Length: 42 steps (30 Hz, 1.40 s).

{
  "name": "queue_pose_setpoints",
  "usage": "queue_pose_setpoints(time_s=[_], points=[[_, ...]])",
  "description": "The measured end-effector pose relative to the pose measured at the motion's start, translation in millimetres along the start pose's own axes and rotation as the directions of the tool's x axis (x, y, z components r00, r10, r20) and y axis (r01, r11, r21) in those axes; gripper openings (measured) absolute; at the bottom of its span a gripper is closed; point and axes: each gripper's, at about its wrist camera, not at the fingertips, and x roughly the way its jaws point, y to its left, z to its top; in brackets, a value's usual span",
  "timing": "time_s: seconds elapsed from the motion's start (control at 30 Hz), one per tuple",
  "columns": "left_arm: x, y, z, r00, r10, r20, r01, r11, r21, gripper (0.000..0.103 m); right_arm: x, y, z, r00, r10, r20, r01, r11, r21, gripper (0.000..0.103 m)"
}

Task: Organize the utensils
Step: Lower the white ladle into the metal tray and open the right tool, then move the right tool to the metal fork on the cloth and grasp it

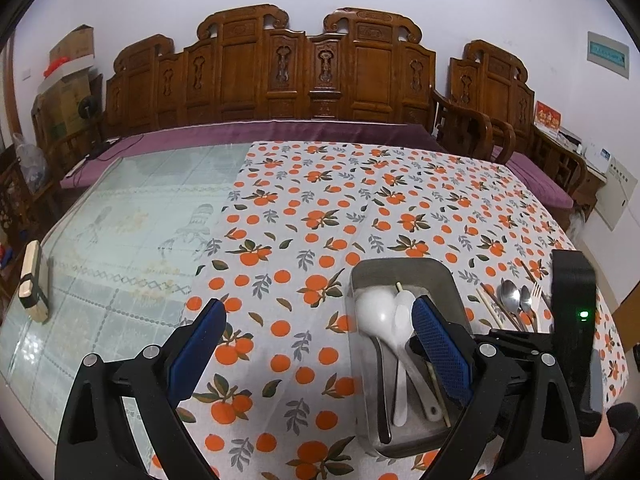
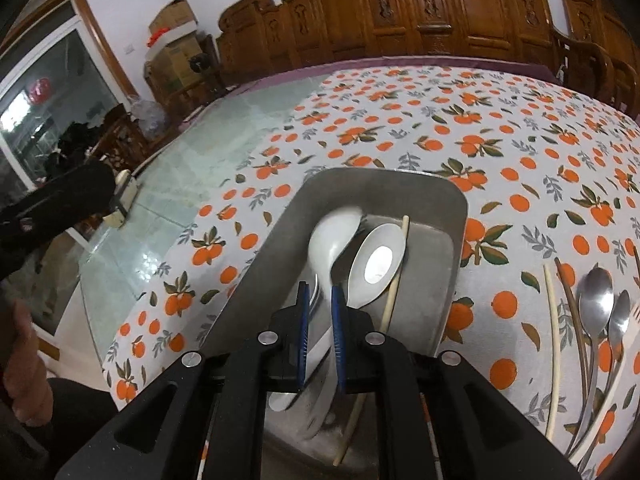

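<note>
A metal tray (image 1: 362,276) (image 2: 260,280) sits on the orange-print tablecloth and holds two white soup spoons (image 1: 376,308) and a pale chopstick (image 2: 394,276). My right gripper (image 2: 320,312) is over the tray's near end, its jaws narrowly closed around the handle of a white soup spoon (image 2: 334,236). My left gripper (image 1: 320,332) is wide open and empty above the cloth, its right finger (image 1: 438,344) over the tray. Metal spoons (image 2: 596,292) (image 1: 510,294), a fork (image 1: 536,292) and chopsticks (image 2: 552,320) lie on the cloth right of the tray.
A glass-topped table section (image 1: 120,216) lies left of the cloth, with a small wooden block object (image 1: 32,276) near its left edge. Carved wooden benches (image 1: 280,76) stand behind the table. The other gripper's black body (image 1: 572,300) is at the right.
</note>
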Motion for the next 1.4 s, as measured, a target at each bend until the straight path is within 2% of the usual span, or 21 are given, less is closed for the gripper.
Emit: queue_pose_setpoints(time_s=[0.2,0.33,0.4,0.73,0.9,1.23,1.4], points=[[2,-9,-2,1.000,-0.011,-0.006,0.012,1.000,0.009,0.090,-31,-15,-3,0.998,-0.032,0.050,0.034,0.998,-0.053,0.014],[4,-25,-2,0.999,-0.035,-0.010,0.035,0.999,0.024,0.090,-63,-32,-9,0.991,-0.097,0.094,0.107,0.989,-0.103,0.014],[4,-36,-2,0.999,-0.050,-0.008,0.050,0.998,0.035,0.090,-78,-42,-12,0.986,-0.130,0.104,0.142,0.983,-0.117,0.019],[5,-96,-10,0.992,-0.128,-0.014,0.128,0.987,0.101,0.090,-144,-109,-37,0.938,-0.304,0.164,0.318,0.946,-0.064,0.032],[6,-116,-19,0.988,-0.151,-0.024,0.153,0.980,0.130,0.090,-146,-140,-52,0.925,-0.352,0.145,0.355,0.935,-0.001,0.035],[16,-138,-35,0.984,-0.172,-0.053,0.178,0.974,0.138,0.090,-112,-172,-72,0.950,-0.309,0.056,0.302,0.948,0.100,0.035],[18,-148,-41,0.983,-0.176,-0.056,0.183,0.972,0.151,0.090,-96,-178,-73,0.950,-0.311,0.023,0.306,0.944,0.120,0.035]])
